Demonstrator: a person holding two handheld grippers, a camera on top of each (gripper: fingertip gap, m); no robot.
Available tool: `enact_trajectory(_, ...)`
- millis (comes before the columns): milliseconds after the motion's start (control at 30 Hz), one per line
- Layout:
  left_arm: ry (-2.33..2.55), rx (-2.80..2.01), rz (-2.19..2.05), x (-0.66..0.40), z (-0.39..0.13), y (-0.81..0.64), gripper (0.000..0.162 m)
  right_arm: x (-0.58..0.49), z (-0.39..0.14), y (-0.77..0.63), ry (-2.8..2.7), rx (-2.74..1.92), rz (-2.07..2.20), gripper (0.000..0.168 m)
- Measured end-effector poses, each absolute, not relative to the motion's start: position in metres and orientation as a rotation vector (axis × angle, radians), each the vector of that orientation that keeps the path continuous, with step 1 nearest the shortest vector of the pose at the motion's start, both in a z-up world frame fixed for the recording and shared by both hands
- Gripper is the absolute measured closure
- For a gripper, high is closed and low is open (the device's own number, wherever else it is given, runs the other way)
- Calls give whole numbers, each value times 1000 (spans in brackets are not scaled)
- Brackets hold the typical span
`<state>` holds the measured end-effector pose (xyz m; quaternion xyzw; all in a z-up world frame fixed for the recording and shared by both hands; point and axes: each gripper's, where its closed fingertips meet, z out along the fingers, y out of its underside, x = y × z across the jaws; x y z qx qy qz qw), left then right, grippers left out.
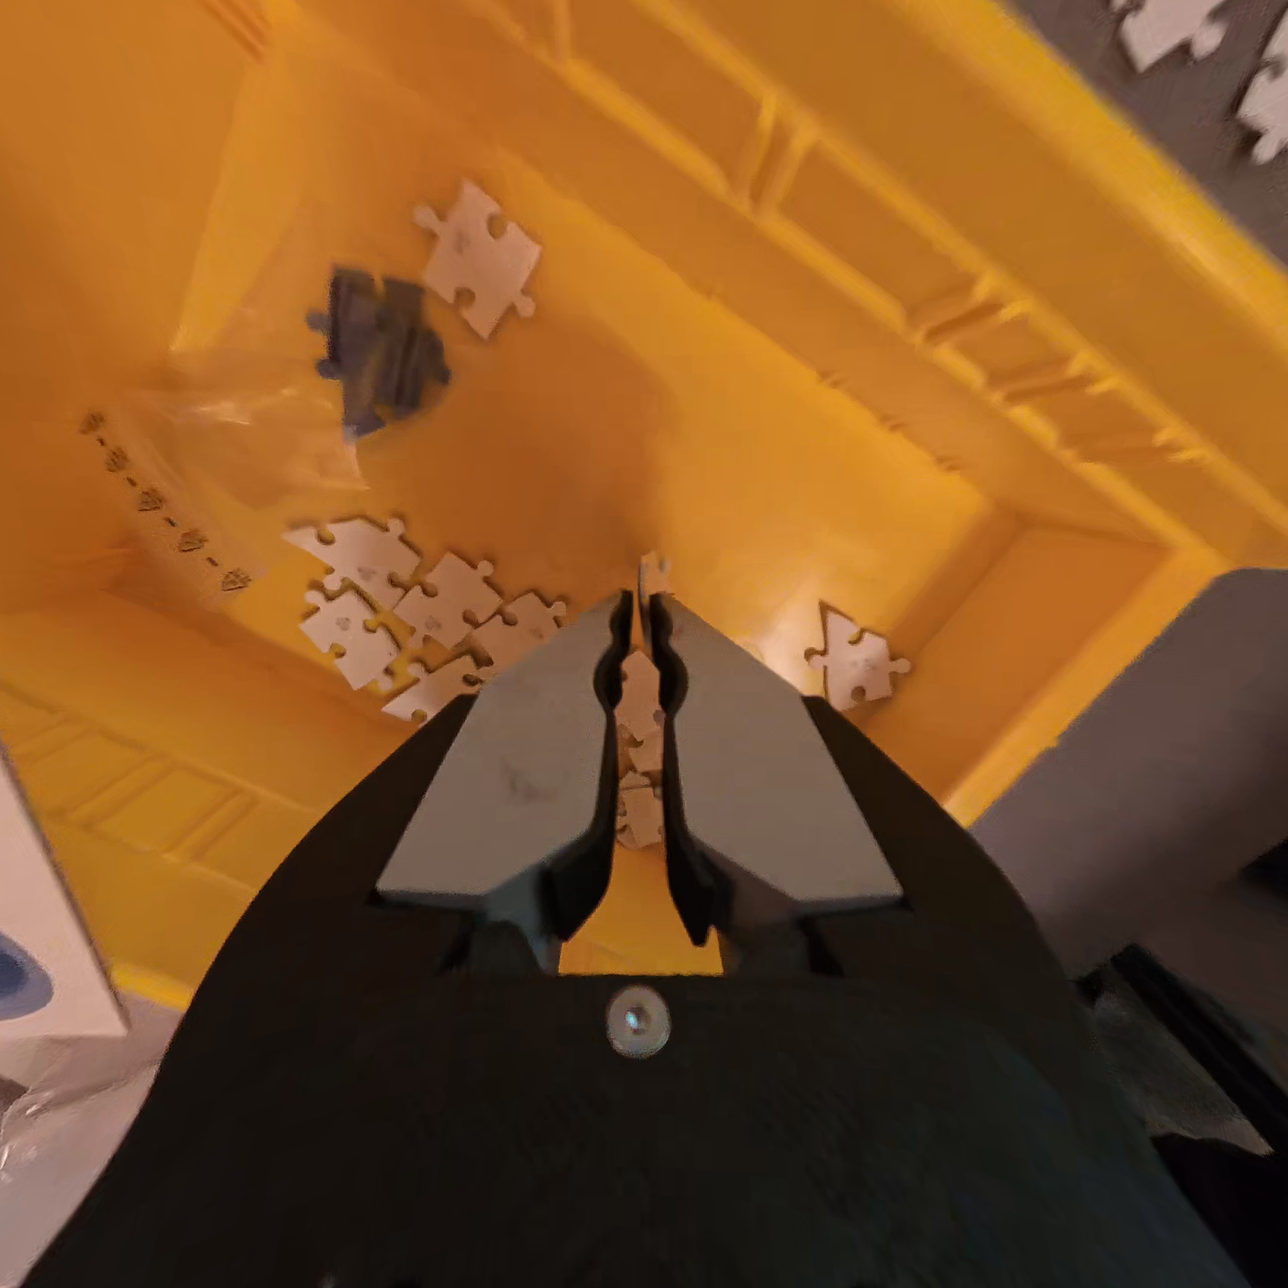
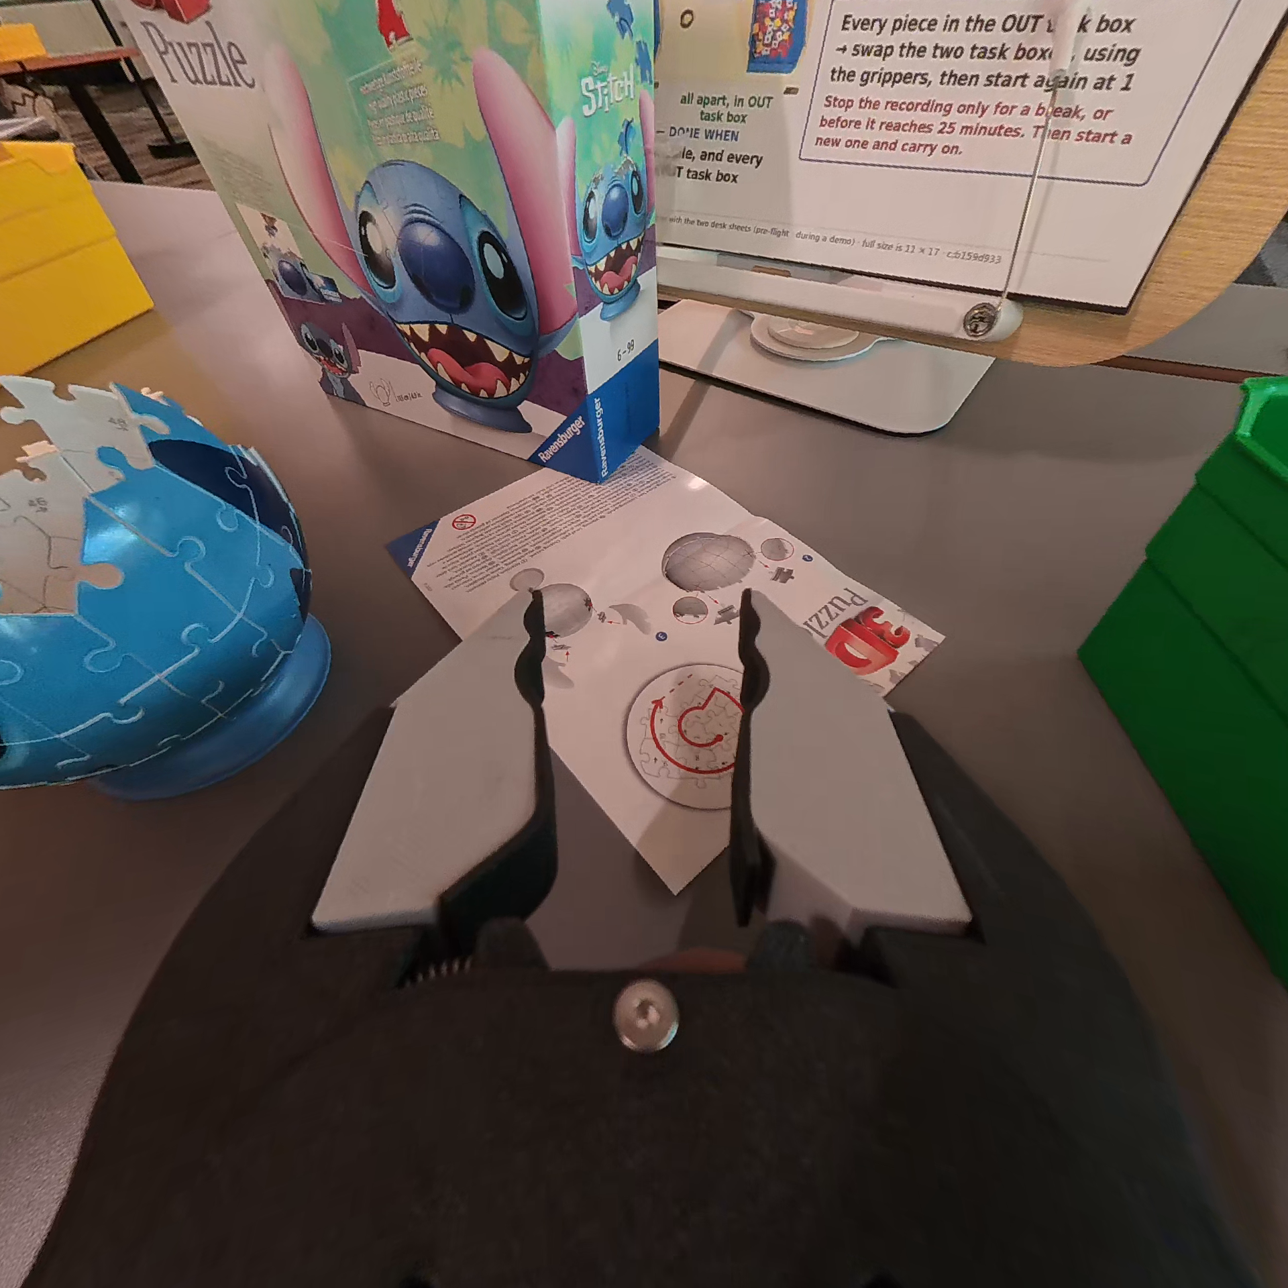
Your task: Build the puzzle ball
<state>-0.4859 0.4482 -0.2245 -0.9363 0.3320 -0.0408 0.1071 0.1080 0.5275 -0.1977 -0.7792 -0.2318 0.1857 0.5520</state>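
In the left wrist view my left gripper [image 1: 642, 599] is inside a yellow bin [image 1: 801, 293] and is shut on a pale puzzle piece [image 1: 654, 570] held edge-on, its tip poking past the fingertips. Several pale pieces [image 1: 411, 613] lie in a heap on the bin floor to the left, one [image 1: 856, 658] to the right, one [image 1: 481, 258] farther off beside a dark piece [image 1: 380, 348]. In the right wrist view my right gripper [image 2: 640, 599] is open and empty above an instruction leaflet [image 2: 655, 599]. The half-built blue puzzle ball [image 2: 160, 599] sits on its blue stand at the left.
A clear plastic bag [image 1: 230, 453] lies in the bin. The puzzle's box [image 2: 446, 230] stands behind the leaflet. A green bin [image 2: 1213, 648] is at the right, a yellow bin [image 2: 63, 265] at the far left, a sheet holder [image 2: 906, 209] at the back. Loose pale pieces [image 1: 1185, 42] lie on the table. About 60 cm separates my left fingertips from my right.
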Motion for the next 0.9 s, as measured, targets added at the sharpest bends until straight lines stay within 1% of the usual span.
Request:
enact_trajectory(33,957,-2750,-103,-488,-219,452,157,108,-198,527,-552,-1843,438,115)
enact_trajectory(100,927,-2732,-37,-496,-214,462,162,107,-198,527,-558,-1839,436,115)
enact_trajectory(133,913,-2732,-25,-498,-214,466,161,107,-197,526,-559,-1837,437,116)
enact_trajectory(233,864,-2789,-27,-503,-224,469,146,107,-196,526,-556,-1828,442,116)
enact_trajectory(267,866,-2816,1,-507,-229,468,145,107,-195,525,-555,-1825,445,116)
enact_trajectory(467,882,-2943,195,-534,-252,456,124,107,-192,523,-553,-1808,462,117)
enact_trajectory(500,884,-2963,172,-533,-256,454,124,107,-192,523,-554,-1807,464,118)
enact_trajectory(533,868,-2951,118,-528,-256,456,128,106,-192,523,-555,-1805,465,118)
enact_trajectory(633,800,-2976,122,-535,-258,460,116,105,-191,521,-561,-1798,471,119)
enact_trajectory(700,738,-3021,78,-539,-259,459,112,105,-190,520,-564,-1793,478,119)
enact_trajectory(767,705,-3044,80,-545,-259,457,105,105,-189,519,-563,-1787,486,120)
enact_trajectory(800,702,-3043,62,-545,-260,457,105,105,-189,519,-563,-1784,491,120)
enact_trajectory(833,707,-3048,12,-541,-260,455,113,105,-188,518,-563,-1782,497,121)
enact_trajectory(900,707,-3054,-4,-540,-261,455,116,104,-188,518,-561,-1782,505,121)
